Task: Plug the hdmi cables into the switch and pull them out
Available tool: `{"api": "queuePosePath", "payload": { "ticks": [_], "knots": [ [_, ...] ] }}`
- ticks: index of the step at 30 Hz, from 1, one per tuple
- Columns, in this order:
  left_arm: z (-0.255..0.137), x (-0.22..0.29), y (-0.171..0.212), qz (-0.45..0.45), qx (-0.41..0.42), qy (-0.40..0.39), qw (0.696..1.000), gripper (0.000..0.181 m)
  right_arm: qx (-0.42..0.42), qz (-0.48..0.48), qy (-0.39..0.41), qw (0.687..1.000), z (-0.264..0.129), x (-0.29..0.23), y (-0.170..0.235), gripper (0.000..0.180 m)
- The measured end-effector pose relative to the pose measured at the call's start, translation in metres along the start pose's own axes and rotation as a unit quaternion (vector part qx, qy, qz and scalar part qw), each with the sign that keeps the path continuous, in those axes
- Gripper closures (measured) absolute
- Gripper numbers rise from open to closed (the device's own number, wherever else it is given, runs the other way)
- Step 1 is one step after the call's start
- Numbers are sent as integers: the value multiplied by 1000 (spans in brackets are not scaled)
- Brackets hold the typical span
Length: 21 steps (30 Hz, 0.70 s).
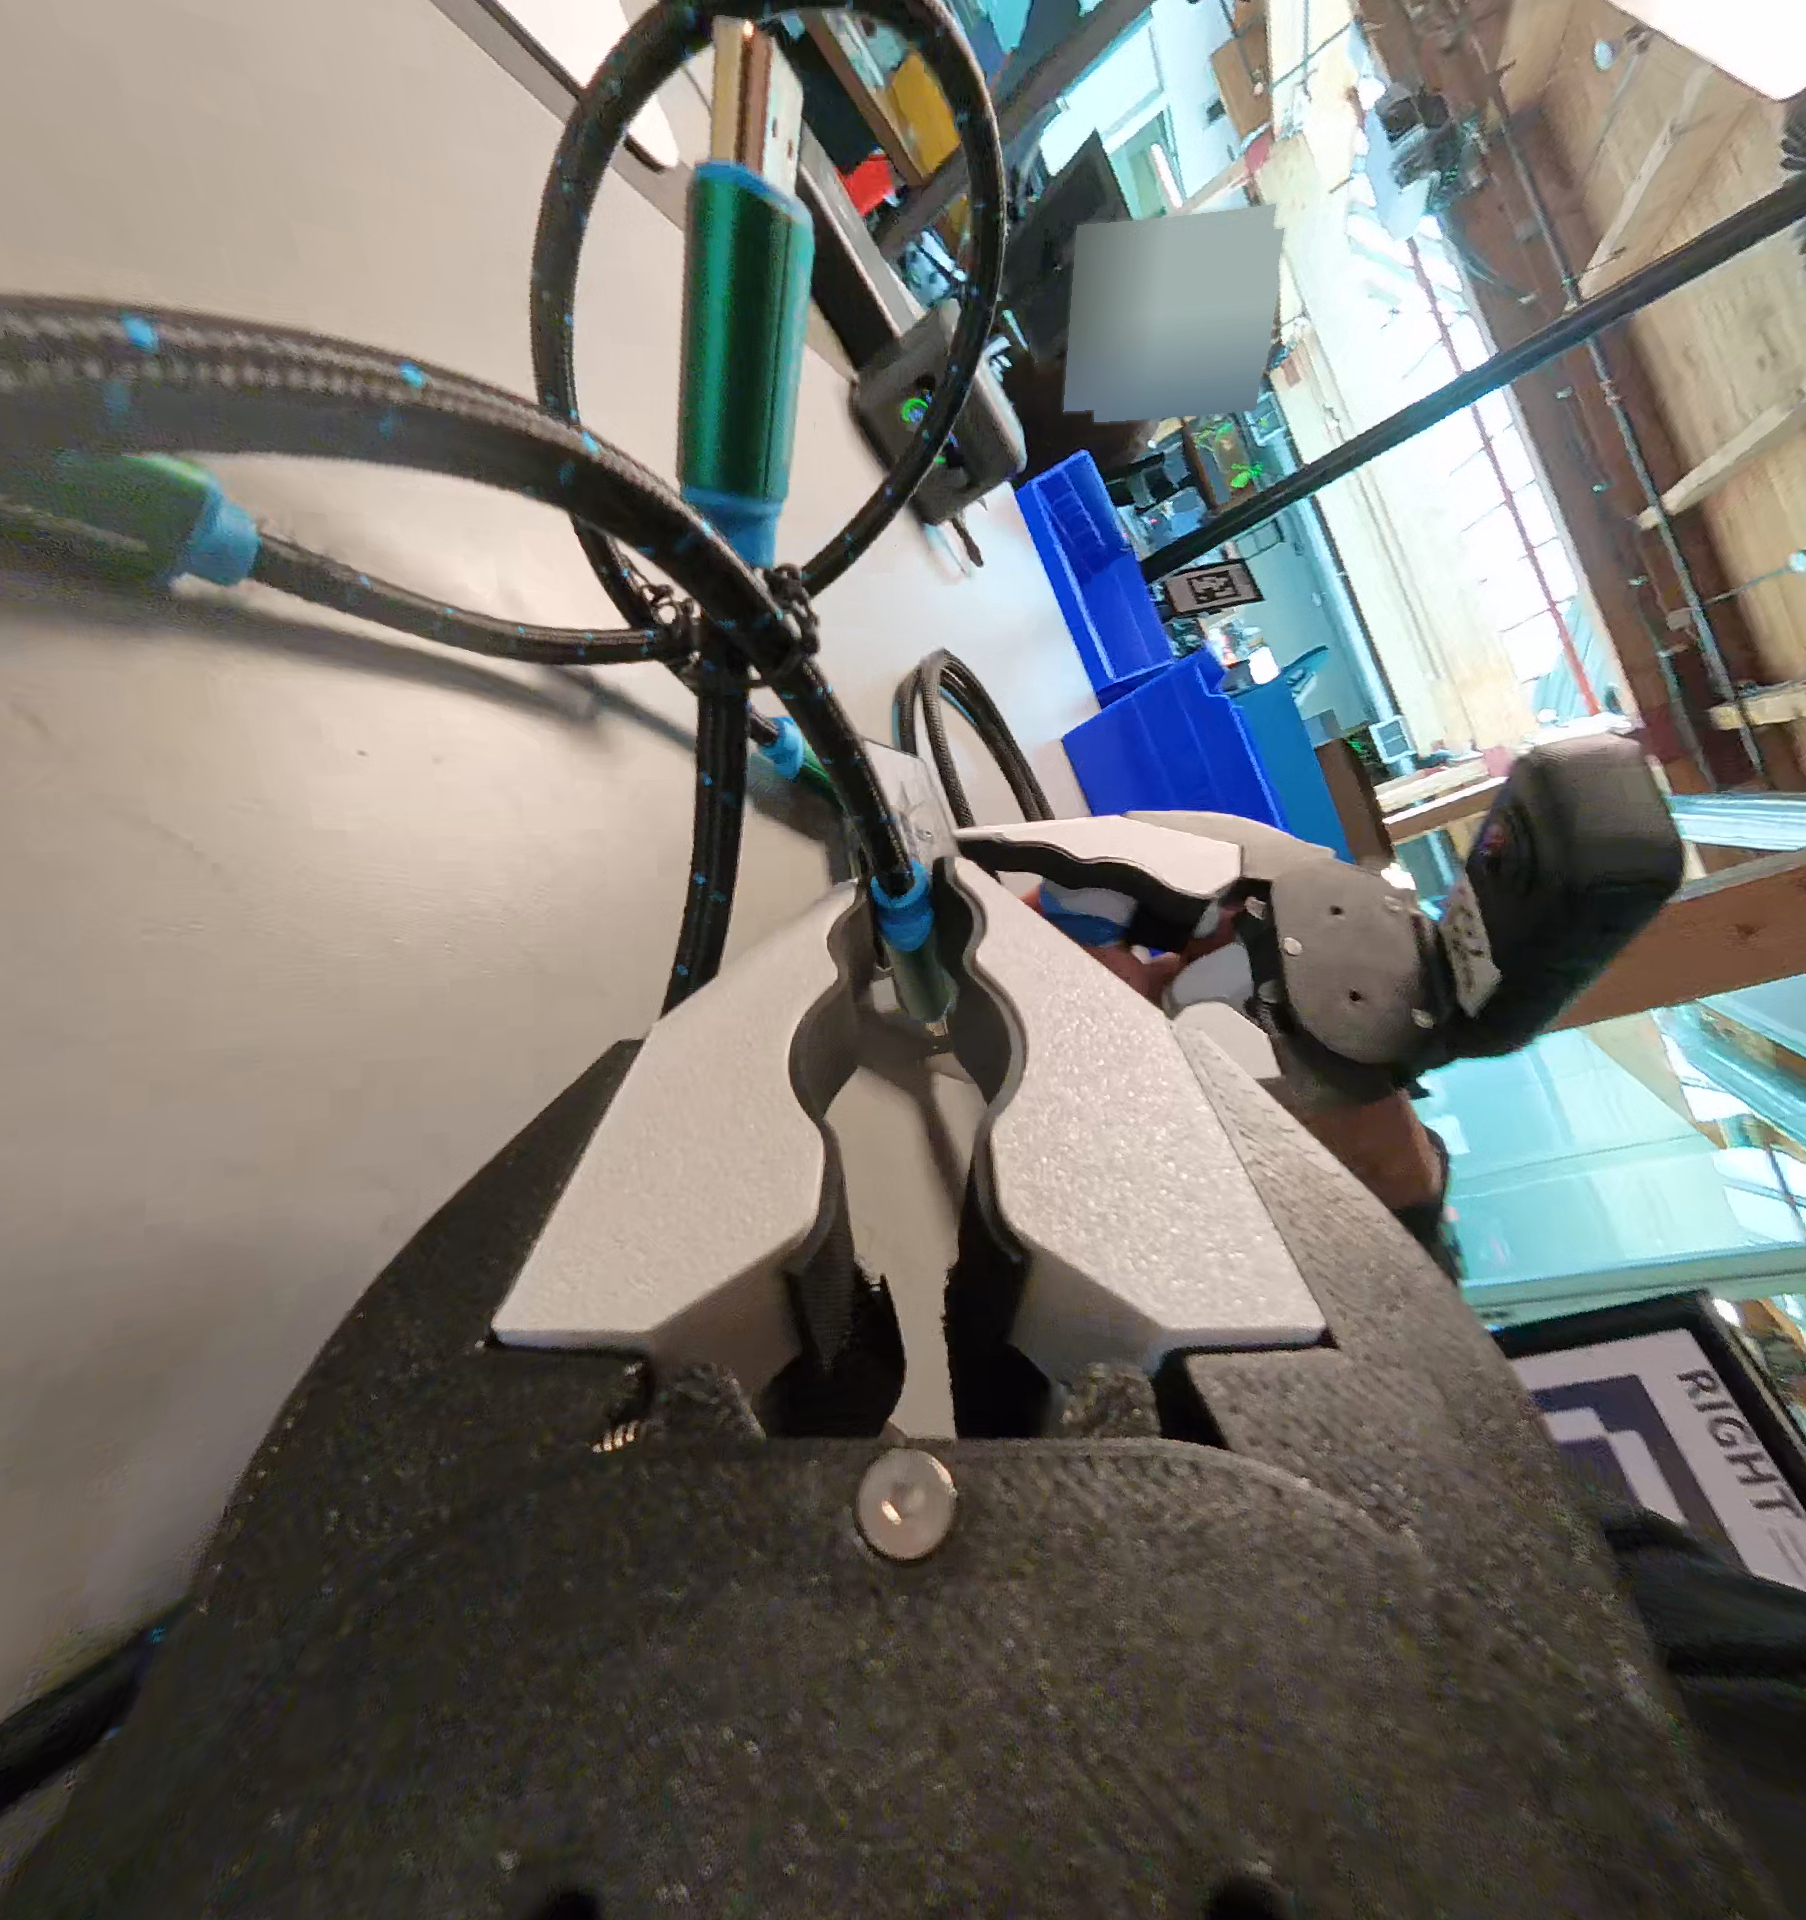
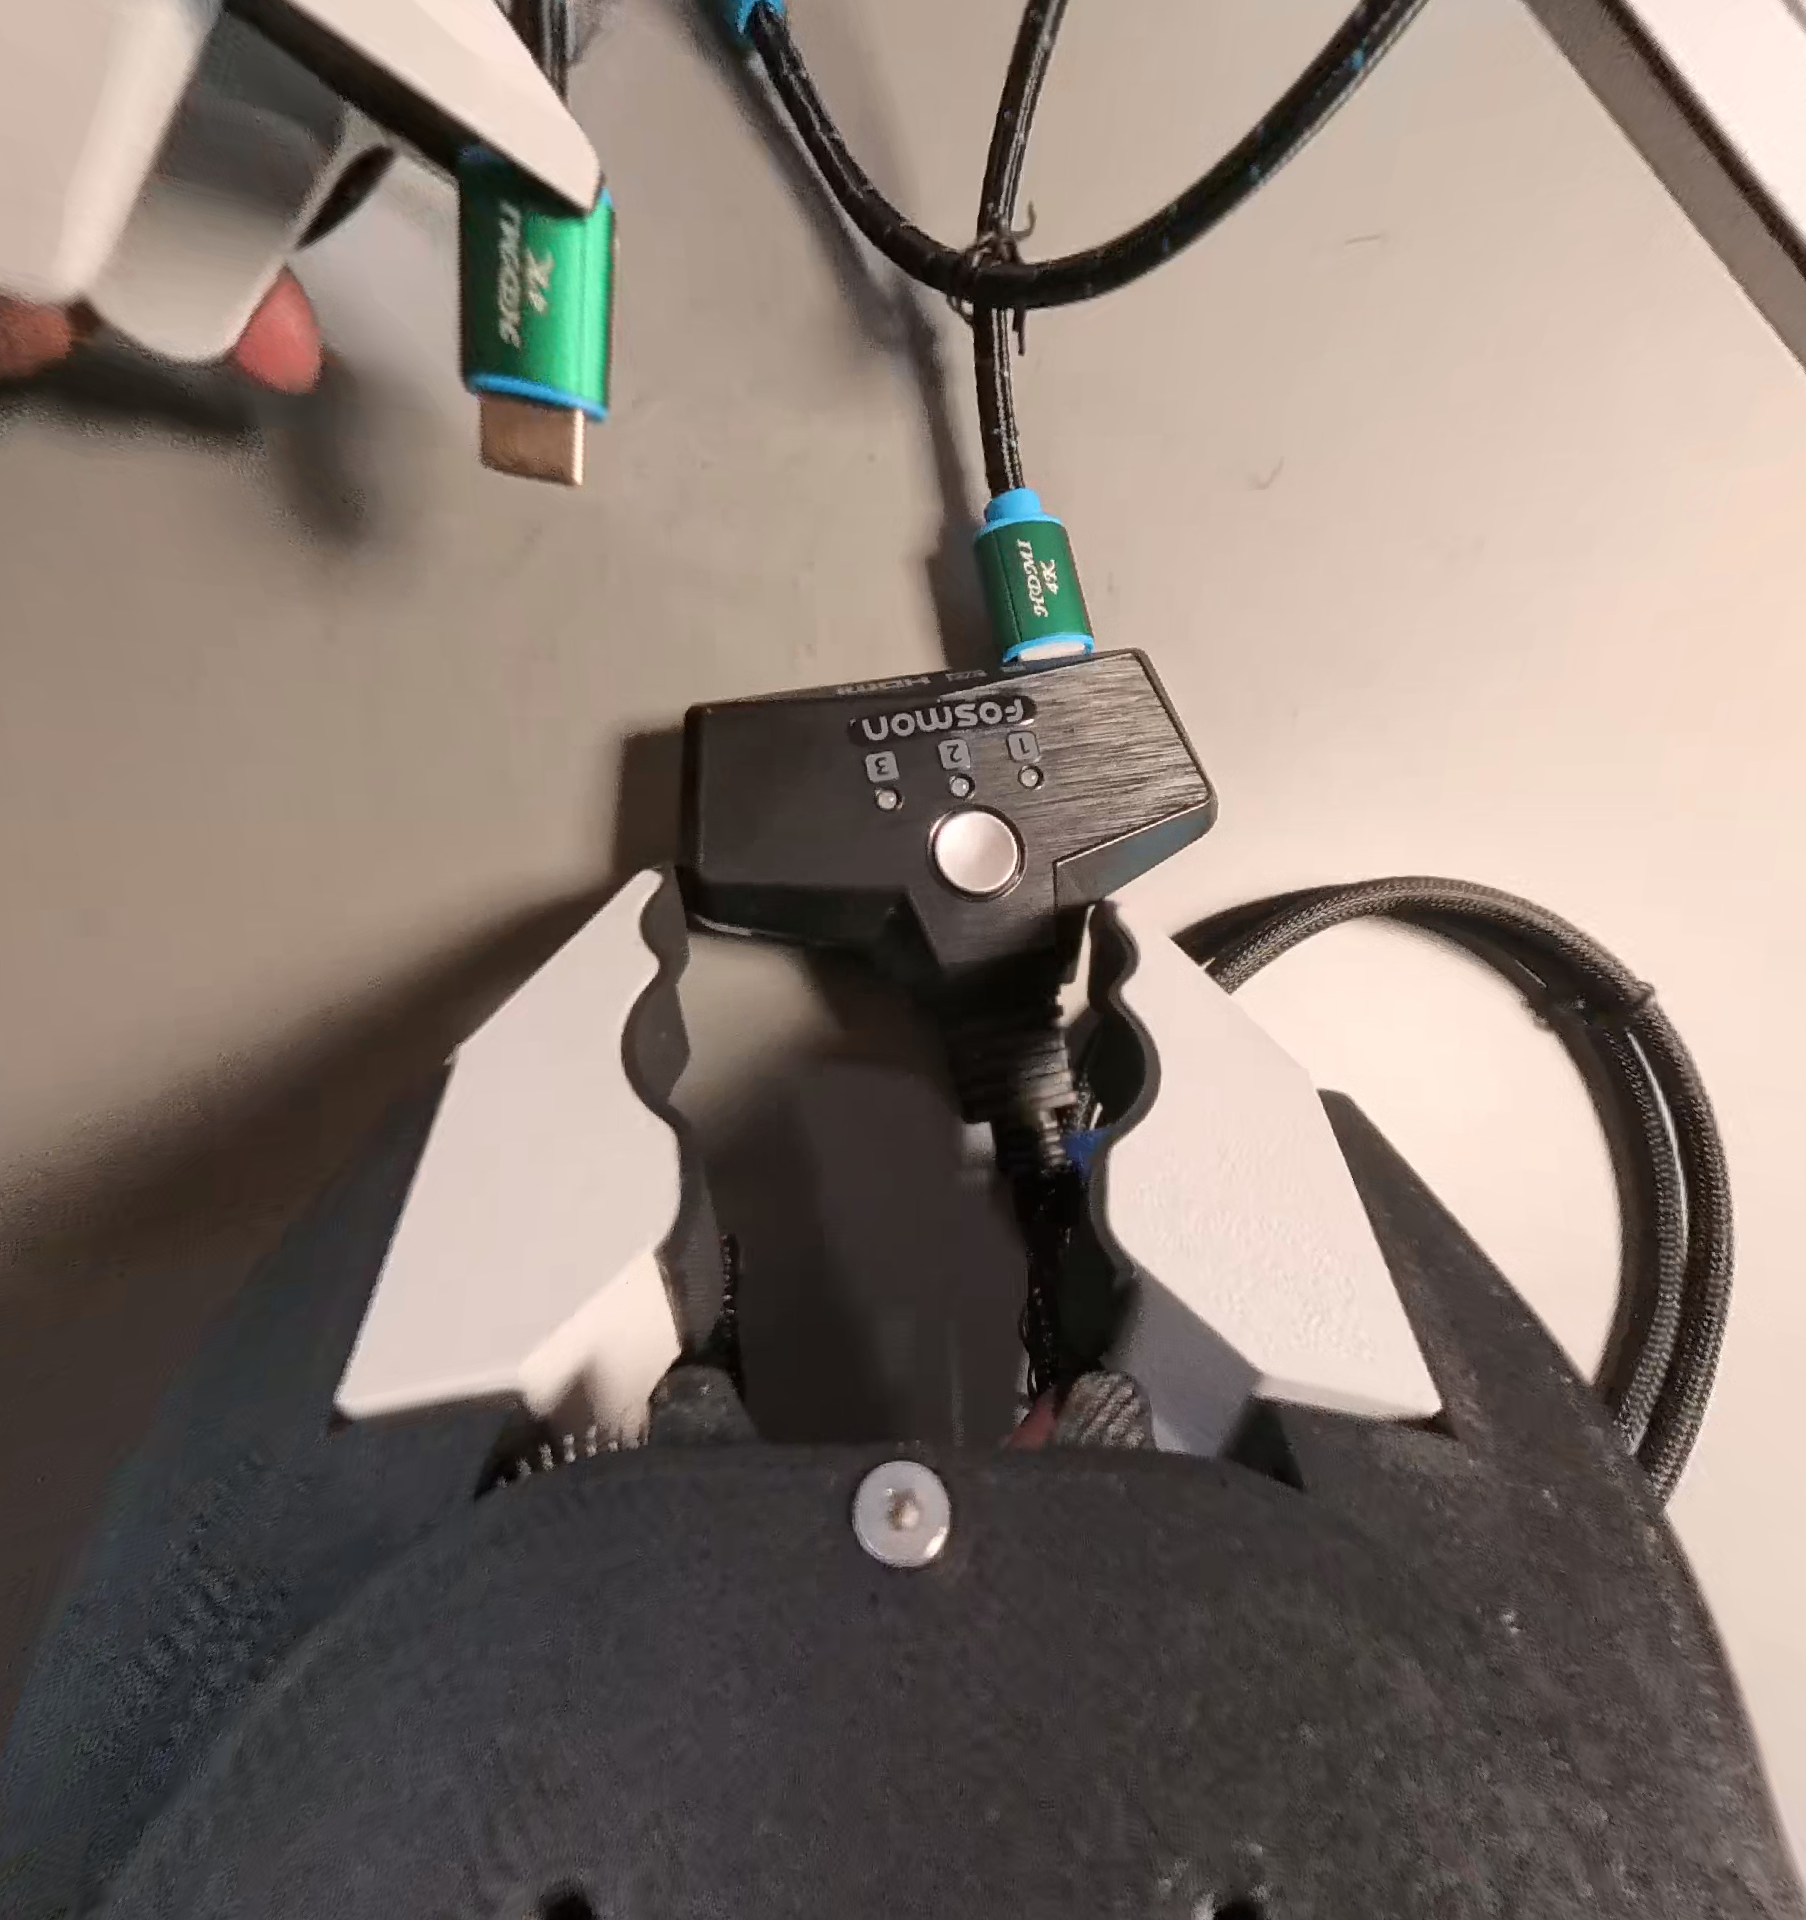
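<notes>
The black HDMI switch lies on the grey table. My right gripper is closed on its narrow rear end, one finger at each side by the strain relief. One green HDMI plug sits in the switch's far edge at the right port. My left gripper is shut on a second green plug and holds it above the table, left of and beyond the switch, gold tip bare and pointing toward the switch. In the left wrist view the left gripper pinches that plug; the right gripper shows just beyond.
Black braided cables loop over the table, tied together, with two more loose green plugs. The switch's own black cable coils to the right. Blue bins and a small black device stand at the table's far edge. Across from one pair of fingers to the other is roughly 10 cm.
</notes>
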<state>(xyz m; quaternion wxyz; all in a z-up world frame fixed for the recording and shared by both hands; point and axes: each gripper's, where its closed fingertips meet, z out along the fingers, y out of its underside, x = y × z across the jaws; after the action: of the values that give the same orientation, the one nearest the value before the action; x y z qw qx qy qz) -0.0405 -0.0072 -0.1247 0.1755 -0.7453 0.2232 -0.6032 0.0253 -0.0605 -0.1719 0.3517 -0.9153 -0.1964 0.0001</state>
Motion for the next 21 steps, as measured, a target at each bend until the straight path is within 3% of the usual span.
{"api": "queuePosePath", "payload": {
  "ticks": [11,21],
  "knots": [
    [-2,-8,-5,-7,12,-17,1000,170,5,-30,-8,1000,3,-32,-14,102],
    [-5,6,-9,-23,40,18,999,170,153,-101,-5,983,-21,-47,-63,113]
  ]
}}
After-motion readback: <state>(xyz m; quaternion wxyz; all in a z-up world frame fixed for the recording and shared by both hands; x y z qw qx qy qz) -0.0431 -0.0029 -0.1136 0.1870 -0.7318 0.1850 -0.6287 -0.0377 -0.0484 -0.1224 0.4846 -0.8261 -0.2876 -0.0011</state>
